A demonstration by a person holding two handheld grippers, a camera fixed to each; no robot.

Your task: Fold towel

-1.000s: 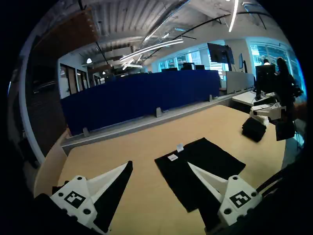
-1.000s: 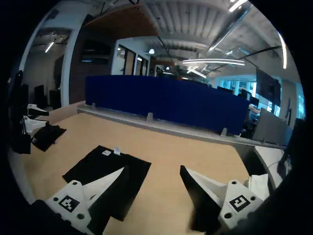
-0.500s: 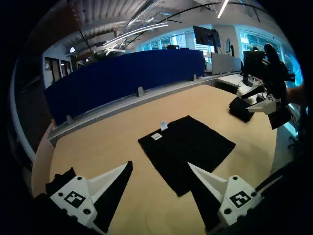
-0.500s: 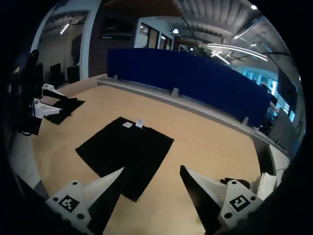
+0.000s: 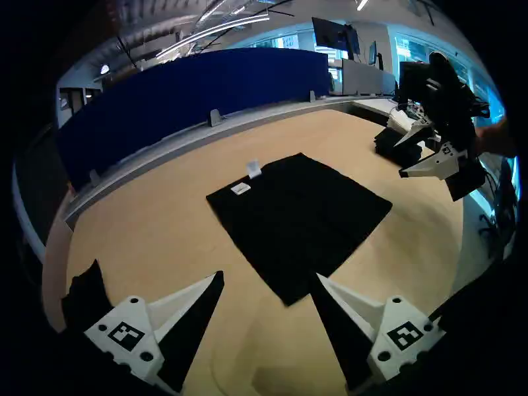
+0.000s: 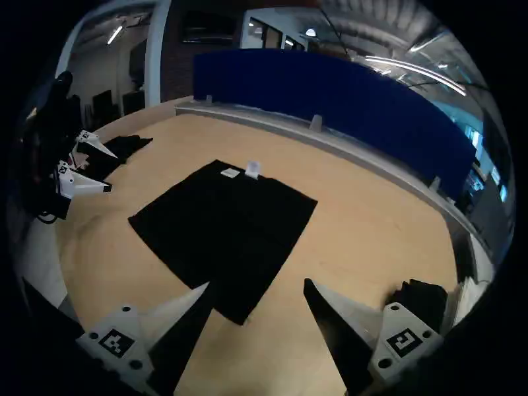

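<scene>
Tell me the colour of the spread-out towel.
The towel is black; the right gripper view shows it best.

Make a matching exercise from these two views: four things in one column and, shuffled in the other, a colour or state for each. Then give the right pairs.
Things:
1. towel
2. partition
3. tag
4. left gripper

Colours or states:
A. jaws apart, gripping nothing
B. black, lying flat on the table
C. white, at the towel's far edge
D. blue, upright along the table's far side

Pairs: 1-B; 2-D; 3-C; 4-A
</scene>
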